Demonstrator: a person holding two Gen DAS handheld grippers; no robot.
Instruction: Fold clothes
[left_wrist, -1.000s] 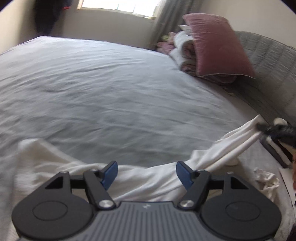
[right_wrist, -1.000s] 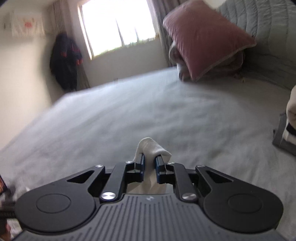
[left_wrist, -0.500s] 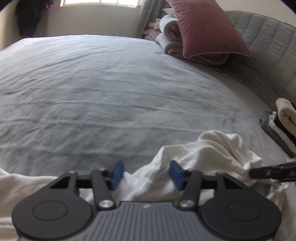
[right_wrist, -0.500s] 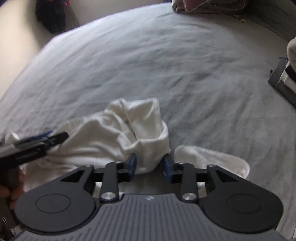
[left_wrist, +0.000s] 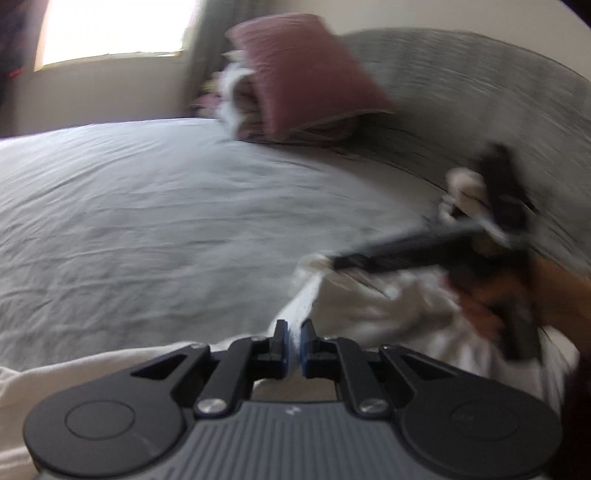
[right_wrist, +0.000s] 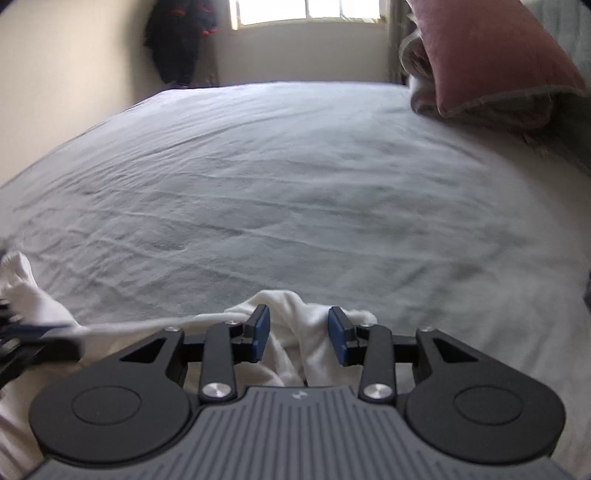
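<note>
Grey bedding (right_wrist: 295, 177) fills both views, with a window (right_wrist: 306, 11) at twelve o'clock. On the bed lies a white garment (right_wrist: 291, 343), bunched at six o'clock in the right wrist view and trailing toward nine o'clock. The right gripper (right_wrist: 298, 334) sits over that bunch; its jaws have just been opening and stand spread, cloth between them but the blue pads not pressing it. In the blurred left wrist view the left gripper (left_wrist: 291, 343) has just closed its jaws and pinches a ridge of the white garment (left_wrist: 369, 306) that runs up toward two o'clock. A pink pillow (left_wrist: 306, 70) rests at one o'clock against a grey headboard (left_wrist: 480, 92). A dark jacket (right_wrist: 181, 40) hangs at eleven o'clock.
</note>
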